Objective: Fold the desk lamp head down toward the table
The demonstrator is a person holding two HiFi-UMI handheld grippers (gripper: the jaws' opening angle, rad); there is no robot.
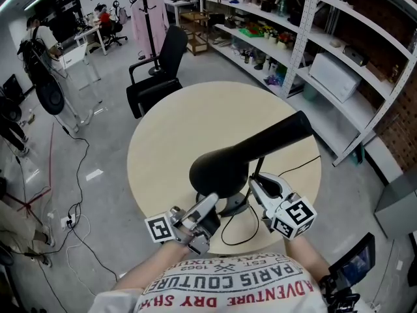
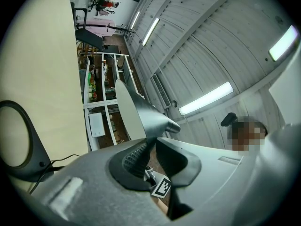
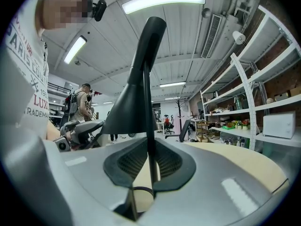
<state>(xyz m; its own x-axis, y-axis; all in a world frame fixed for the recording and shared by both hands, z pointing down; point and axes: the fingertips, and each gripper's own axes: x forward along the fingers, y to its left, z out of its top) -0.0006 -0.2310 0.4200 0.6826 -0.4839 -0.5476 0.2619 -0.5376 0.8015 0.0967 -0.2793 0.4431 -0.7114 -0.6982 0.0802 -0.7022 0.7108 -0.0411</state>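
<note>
Lamp: a black desk lamp stands on the near side of the round counter [image 1: 176, 135], close to the person.
Lamp head [image 1: 225, 168]: big and black. It is up in the air over the base, and its long neck points up to the far right.
Lamp stem [image 3: 149, 126]: a thin black rod that stands up straight.
Lamp base [image 1: 234, 207]: a flat ring that lies on the counter between the two grippers.
Cable [image 2: 66, 158]: thin and black. It runs from the base across the counter.
Left gripper [image 1: 210, 204]: it reaches in from the near left, just under the lamp head. The edge of the head goes in between the tips of its jaws, and they look clenched on it.
Right gripper [image 1: 254, 181]: it comes in from the near right. Its jaws are clenched on the lamp stem, with one pad on each side.
Chair [image 1: 159, 70]: black, on the floor at the far side of the counter.
Shelves [image 1: 313, 51]: white, far on the right, full of small things.
</note>
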